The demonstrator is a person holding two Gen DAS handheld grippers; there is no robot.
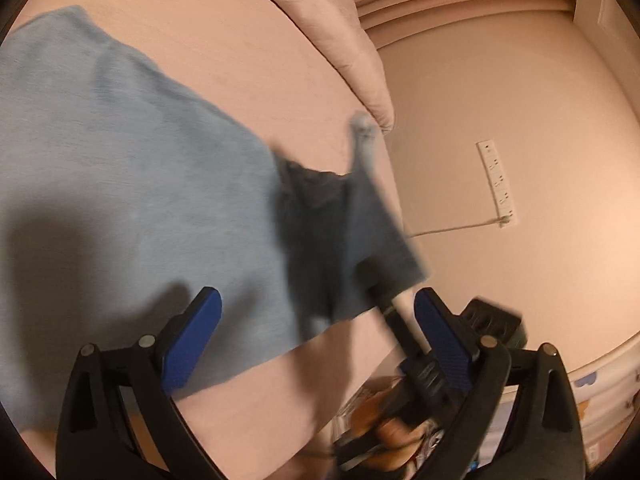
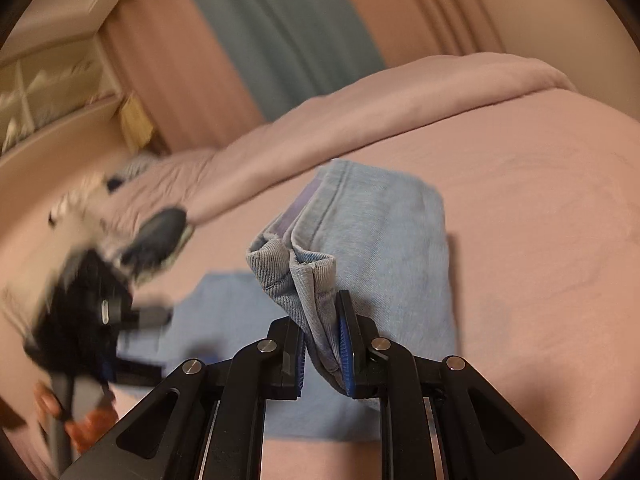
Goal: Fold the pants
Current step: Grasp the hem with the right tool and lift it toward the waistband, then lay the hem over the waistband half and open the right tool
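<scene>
Bed: pink sheet (image 2: 540, 208) fills most of both views, with a rumpled pink blanket (image 2: 400, 96) across the upper part of the right wrist view and the top centre of the left wrist view.
Wall: a white outlet strip (image 1: 498, 184) with a cord hangs at the right of the left wrist view.
Pants: light blue pants (image 2: 380, 232) lie on the sheet, spread over the left and centre of the left wrist view; one bunched end is lifted off the bed.
Right claw: the right claw (image 2: 324, 354) is clamped on that bunched end of the pants at the lower centre of its own view, cloth pinched between the blue pads.
Left claw: the left claw (image 1: 316, 344) stands wide apart with nothing between its blue pads, above the pants' near edge.
Blur: the left claw shows again as a dark smear at the left of the right wrist view.
</scene>
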